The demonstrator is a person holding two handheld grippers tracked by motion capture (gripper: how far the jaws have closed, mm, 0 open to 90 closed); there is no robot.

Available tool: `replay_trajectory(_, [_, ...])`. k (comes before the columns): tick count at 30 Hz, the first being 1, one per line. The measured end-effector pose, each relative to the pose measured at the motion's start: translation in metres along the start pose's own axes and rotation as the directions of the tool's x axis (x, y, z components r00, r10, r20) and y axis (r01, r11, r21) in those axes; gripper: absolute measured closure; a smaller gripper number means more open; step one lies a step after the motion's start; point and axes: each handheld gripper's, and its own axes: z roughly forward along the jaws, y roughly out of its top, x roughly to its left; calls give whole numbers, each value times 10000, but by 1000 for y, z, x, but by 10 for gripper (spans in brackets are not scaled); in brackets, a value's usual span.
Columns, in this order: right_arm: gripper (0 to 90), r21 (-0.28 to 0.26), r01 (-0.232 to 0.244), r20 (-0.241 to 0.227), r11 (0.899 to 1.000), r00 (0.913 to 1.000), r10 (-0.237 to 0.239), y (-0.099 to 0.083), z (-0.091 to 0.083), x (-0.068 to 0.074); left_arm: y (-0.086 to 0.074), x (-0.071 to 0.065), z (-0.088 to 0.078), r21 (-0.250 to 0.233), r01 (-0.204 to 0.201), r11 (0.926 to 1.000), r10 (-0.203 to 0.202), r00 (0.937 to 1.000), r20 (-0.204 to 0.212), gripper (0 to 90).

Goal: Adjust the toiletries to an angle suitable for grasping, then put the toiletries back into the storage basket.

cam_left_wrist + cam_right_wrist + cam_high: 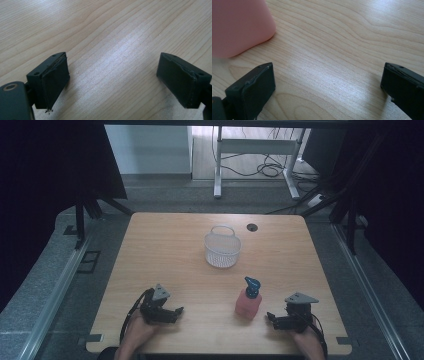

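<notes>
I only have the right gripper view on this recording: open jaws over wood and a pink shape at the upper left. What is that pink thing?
Observer: It is a pink spray bottle with a blue trigger head, standing upright on the table, just left of the right gripper in the high view.
Operator: Is anything else on the table?
Observer: A white mesh basket with a handle stands farther back, near the middle, apart from the bottle.
Operator: And the other gripper?
Observer: The left gripper lies at the near left of the table; its own view shows the jaws wide apart with bare wood between them.
</notes>
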Motion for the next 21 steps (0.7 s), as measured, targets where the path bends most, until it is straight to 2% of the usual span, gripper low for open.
replay_trajectory(21, [0,4,38,-29,10000,10000,-38,0,0,0,0,0,0,6,-2,10000,2,10000,5,102])
